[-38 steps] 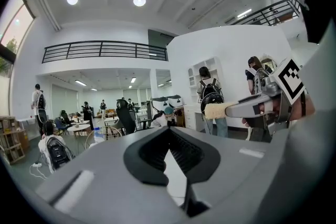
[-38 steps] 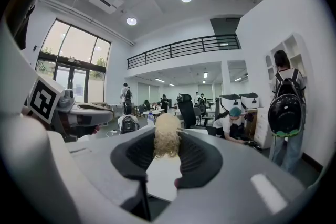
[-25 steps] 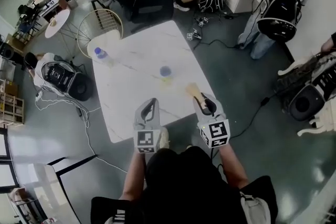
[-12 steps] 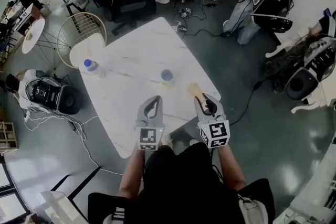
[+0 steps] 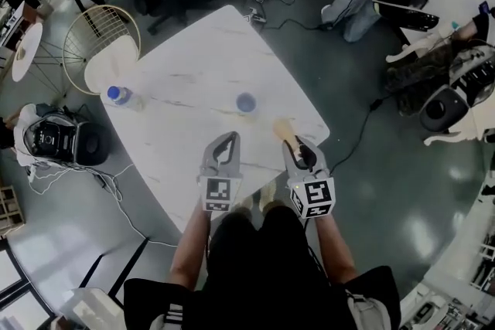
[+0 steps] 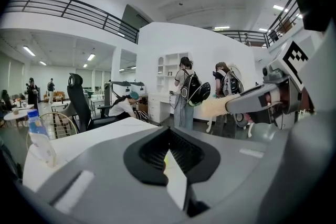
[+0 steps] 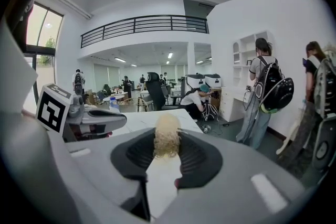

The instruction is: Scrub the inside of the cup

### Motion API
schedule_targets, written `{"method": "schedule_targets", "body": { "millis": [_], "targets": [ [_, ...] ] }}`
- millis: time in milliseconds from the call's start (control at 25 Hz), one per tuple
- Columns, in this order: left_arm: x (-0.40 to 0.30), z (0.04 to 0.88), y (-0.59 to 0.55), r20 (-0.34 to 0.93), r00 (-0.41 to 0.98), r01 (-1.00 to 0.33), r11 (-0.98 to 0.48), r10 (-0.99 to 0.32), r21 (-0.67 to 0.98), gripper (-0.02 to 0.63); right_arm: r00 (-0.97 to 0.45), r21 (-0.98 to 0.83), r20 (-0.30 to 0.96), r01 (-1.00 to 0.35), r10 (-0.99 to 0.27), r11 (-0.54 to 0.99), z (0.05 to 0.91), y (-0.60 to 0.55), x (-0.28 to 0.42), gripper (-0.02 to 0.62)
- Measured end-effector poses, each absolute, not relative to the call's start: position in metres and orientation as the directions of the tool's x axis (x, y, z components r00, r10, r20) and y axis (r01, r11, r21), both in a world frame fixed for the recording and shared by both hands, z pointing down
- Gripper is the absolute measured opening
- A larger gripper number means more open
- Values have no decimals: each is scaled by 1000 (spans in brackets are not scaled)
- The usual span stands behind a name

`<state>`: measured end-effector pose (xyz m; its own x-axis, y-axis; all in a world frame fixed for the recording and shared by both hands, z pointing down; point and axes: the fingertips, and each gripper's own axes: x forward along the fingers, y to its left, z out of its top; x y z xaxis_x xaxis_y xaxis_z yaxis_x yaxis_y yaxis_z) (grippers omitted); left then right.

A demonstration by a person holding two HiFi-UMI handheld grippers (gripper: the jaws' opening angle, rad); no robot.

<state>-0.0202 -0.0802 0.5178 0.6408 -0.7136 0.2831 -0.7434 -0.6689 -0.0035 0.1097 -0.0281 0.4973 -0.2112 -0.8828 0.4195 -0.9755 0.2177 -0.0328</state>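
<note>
Bottle (image 5: pixel 117 95) near table's left edge, apart from the action.
Left gripper (image 5: pixel 229 137): jaws pressed together, empty, short of cup.
Cup (image 5: pixel 246 103) upright mid-table (image 5: pixel 193 66), untouched, clear of both grippers.
Right gripper (image 5: pixel 292 144): jaws clamped on scrubber (image 5: pixel 283 129), scrubber outside cup.
Judgement: scrubbing not begun, all left.

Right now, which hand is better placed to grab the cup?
Left, probably. The left gripper is shut and empty, and the cup stands on the table just ahead of it. The right gripper is clamped on the scrubber, so it suits the scrubbing.
</note>
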Motion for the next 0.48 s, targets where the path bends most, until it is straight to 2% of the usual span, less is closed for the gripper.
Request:
{"method": "schedule_targets", "body": {
  "millis": [480],
  "targets": [
    [1, 586, -107, 382, 616, -749, -662, -689, 12, 9, -210, -92, 468, -978, -858, 189, 558, -61, 139, 109]
  ]
}}
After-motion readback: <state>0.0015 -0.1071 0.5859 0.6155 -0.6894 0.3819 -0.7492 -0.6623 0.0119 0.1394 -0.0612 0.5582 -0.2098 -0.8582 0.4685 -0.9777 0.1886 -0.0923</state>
